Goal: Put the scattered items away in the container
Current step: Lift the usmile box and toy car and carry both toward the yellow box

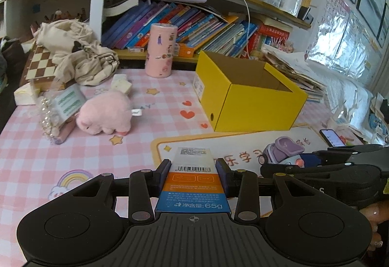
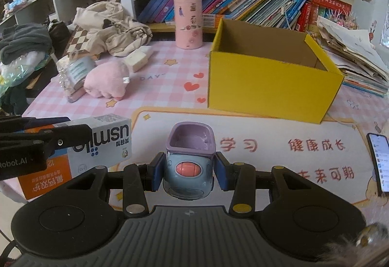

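My left tongs (image 1: 193, 168) are clamped on a toothpaste box (image 1: 192, 182), its barcode end pointing ahead. My right tongs (image 2: 189, 171) are clamped on a small toy car (image 2: 188, 169) with a purple tub on its back. In the right view the toothpaste box sits at nine o'clock of the car, near it.

The yellow box (image 1: 252, 106), open at the top, stands on the pink checked tablecloth (image 1: 31, 157) at about one o'clock from both tongs. Only a printed mat (image 2: 267, 145) lies between my tongs and it.

At ten o'clock lies a pink plush pig (image 1: 107, 114), with a clear packet of beads (image 1: 58, 111) touching its left side and a pale block (image 1: 121, 83) just behind it. A pink tin (image 1: 160, 50) stands upright at twelve o'clock, just left of the yellow box. Crumpled cloth (image 1: 77, 53) covers part of a chessboard (image 1: 40, 64) at the far left. A phone (image 2: 378, 160) rests at three o'clock on the mat's edge. Stacked books and papers (image 2: 352, 60) crowd the yellow box's right side.
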The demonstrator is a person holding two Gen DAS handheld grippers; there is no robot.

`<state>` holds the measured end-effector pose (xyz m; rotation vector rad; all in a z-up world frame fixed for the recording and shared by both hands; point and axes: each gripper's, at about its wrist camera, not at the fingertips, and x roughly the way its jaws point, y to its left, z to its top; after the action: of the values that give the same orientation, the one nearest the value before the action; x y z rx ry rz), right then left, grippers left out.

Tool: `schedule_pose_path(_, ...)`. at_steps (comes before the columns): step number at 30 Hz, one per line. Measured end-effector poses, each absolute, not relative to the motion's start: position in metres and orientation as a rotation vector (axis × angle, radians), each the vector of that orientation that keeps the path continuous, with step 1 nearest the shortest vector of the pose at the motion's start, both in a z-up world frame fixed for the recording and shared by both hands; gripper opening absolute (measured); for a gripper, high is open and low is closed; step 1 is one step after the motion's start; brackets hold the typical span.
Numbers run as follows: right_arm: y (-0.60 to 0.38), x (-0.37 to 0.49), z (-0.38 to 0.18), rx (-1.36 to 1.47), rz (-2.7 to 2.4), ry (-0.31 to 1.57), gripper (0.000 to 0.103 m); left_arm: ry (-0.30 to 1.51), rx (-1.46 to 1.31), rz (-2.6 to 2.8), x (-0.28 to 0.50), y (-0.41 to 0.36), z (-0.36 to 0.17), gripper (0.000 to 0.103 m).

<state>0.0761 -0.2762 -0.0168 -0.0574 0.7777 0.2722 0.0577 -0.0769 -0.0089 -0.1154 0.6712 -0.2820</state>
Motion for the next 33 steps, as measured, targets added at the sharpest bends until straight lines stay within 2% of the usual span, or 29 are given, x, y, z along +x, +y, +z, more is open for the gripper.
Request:
schedule_pose_path(14,-0.322,0.123,-0.006,-0.078,0.350,0.740,0.040,0.643,-0.135,-0.216,0.091,-0.122,0.001,0.038)
schedule_pose_path(24,-0.362,0.145,0.020,-0.104,0.397,0.560,0.040,0.544,-0.114,-0.205,0.112,-0.169,0.031,0.038)
schedule_pose_path(33,-0.409,0.184,0.050,-0.060,0.419,0.486,0.041,0.461,-0.109,-0.236,0.154,-0.213,0.070,0.038)
